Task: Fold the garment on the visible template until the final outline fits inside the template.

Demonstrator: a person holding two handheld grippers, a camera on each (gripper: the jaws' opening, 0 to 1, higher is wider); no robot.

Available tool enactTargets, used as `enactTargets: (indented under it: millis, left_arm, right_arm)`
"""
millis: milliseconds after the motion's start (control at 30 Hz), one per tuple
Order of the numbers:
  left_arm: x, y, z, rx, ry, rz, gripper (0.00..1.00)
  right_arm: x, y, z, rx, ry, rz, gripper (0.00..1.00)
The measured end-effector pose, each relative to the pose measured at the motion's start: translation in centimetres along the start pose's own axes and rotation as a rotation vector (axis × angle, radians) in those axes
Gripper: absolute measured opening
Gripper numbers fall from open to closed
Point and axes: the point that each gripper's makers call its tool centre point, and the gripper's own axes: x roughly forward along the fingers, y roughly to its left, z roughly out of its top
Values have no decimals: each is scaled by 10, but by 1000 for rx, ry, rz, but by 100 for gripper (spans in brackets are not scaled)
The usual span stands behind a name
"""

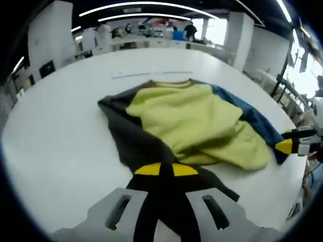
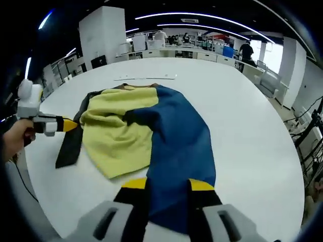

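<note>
A garment lies crumpled on the white round table (image 1: 55, 131). It has a yellow-green middle (image 1: 192, 121), a dark grey side (image 1: 131, 138) and a blue side (image 2: 176, 136). My left gripper (image 1: 160, 170) is shut on the dark grey edge, which runs down between its yellow-tipped jaws. My right gripper (image 2: 167, 184) is shut on the blue hem. In the left gripper view the right gripper (image 1: 288, 146) sits at the blue edge on the right. In the right gripper view the left gripper (image 2: 65, 124) sits at the dark edge on the left. A thin pale strip (image 1: 151, 74) lies beyond the collar.
A person's hand (image 2: 14, 137) holds the left gripper at the table's left rim. Bare table top (image 2: 252, 126) spreads to the right of the garment and beyond it. Desks, pillars and distant people stand past the far edge.
</note>
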Motion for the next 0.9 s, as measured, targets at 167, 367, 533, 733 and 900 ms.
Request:
enactTargets:
  millis: [167, 367, 533, 733, 900]
  left_arm:
    - [-11, 15, 4, -25, -29, 33, 1]
    - [-19, 36, 4, -19, -28, 75, 1]
    - [-24, 61, 3, -37, -30, 110, 1]
    - [-26, 89, 2, -40, -33, 151, 1]
    - [-27, 111, 0, -28, -30, 185, 1]
  right_arm:
    - [-4, -6, 1, -4, -6, -7, 0]
    - [-6, -25, 8, 12, -23, -37, 0]
    - [-5, -50, 14, 40, -24, -70, 0]
    - [-2, -81, 20, 29, -10, -111, 0]
    - [3, -98, 21, 17, 7, -128, 0]
